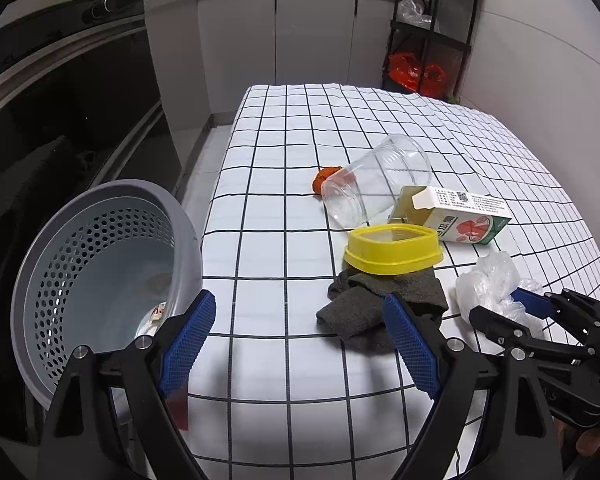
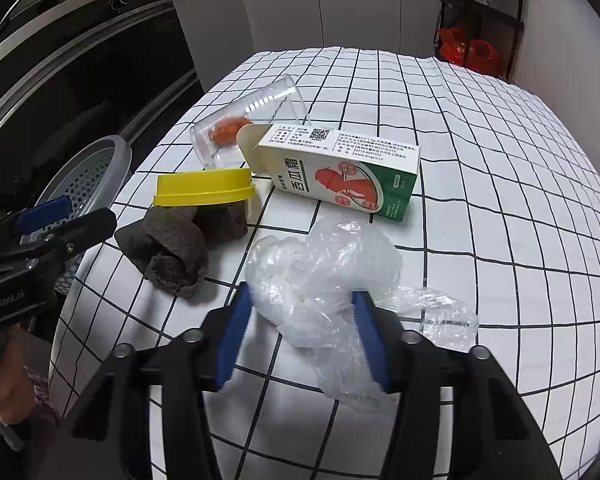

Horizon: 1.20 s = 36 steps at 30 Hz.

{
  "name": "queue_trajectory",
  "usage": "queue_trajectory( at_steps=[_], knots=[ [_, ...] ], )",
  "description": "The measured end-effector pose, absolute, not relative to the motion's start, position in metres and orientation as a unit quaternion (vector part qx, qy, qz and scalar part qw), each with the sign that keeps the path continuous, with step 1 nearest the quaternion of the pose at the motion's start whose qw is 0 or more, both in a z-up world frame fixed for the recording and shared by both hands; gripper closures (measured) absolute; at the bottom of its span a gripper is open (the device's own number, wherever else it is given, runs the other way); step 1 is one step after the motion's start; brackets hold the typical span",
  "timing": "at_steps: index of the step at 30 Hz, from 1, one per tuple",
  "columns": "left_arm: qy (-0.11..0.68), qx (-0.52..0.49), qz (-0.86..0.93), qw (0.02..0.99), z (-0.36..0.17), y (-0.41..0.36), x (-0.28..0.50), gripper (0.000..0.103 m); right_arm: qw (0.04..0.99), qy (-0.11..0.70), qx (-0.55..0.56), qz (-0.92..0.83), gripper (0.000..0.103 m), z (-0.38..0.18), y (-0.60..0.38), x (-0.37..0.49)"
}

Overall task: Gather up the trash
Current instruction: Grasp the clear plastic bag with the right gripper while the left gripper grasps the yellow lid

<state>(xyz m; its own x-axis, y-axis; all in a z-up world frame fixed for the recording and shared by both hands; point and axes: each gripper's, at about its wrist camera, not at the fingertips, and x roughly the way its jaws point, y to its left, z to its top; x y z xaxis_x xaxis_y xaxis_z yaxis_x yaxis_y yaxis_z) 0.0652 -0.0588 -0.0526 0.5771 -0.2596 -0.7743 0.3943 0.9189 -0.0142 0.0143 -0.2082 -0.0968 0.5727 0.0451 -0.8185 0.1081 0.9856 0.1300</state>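
The crumpled plastic bag point(image 2: 324, 276) lies near the table's front edge, right between the right gripper point(image 2: 300, 336) fingers, which are clenched on it, its loose tail trailing toward the right edge. The left gripper point(image 1: 296, 344) hangs released and empty near the front left corner, beside the grey basket point(image 1: 100, 272). The bag's underside is hidden.

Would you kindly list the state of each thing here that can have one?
Left gripper: open, nothing between its pads.
Right gripper: closed on the plastic wrap.
Glass jar: on its side, lid off.
Yellow lid: off the jar, resting on the dark cloth.
Carton: lying flat, end flap open.
Grey bin: open, nearly empty.
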Motion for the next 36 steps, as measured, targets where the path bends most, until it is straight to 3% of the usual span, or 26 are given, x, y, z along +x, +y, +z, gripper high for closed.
queue_trajectory(
  at_steps=[4, 8, 23, 34, 36],
  knots=[
    [0.421, 0.081, -0.192, 0.883, -0.052, -0.064, 0.062, 0.017, 0.886, 0.453, 0.095, -0.023, 0.065, -0.092, -0.213, 0.007],
    [0.417, 0.081, -0.198, 0.883, -0.051, -0.071, 0.062, 0.013, 0.891, 0.438, 0.117, -0.032, 0.065, -0.081, -0.226, -0.004],
    [0.426, 0.075, -0.206, 0.878, -0.056, -0.116, 0.082, 0.012, 0.891, 0.424, 0.154, -0.043, 0.065, -0.072, -0.252, -0.015],
    [0.442, 0.076, -0.205, 0.870, -0.070, -0.139, 0.098, 0.012, 0.890, 0.423, 0.162, -0.043, 0.065, -0.073, -0.260, -0.018],
    [0.441, 0.078, -0.204, 0.871, -0.071, -0.140, 0.100, 0.017, 0.890, 0.423, 0.162, -0.043, 0.065, -0.073, -0.261, -0.019]
  ],
)
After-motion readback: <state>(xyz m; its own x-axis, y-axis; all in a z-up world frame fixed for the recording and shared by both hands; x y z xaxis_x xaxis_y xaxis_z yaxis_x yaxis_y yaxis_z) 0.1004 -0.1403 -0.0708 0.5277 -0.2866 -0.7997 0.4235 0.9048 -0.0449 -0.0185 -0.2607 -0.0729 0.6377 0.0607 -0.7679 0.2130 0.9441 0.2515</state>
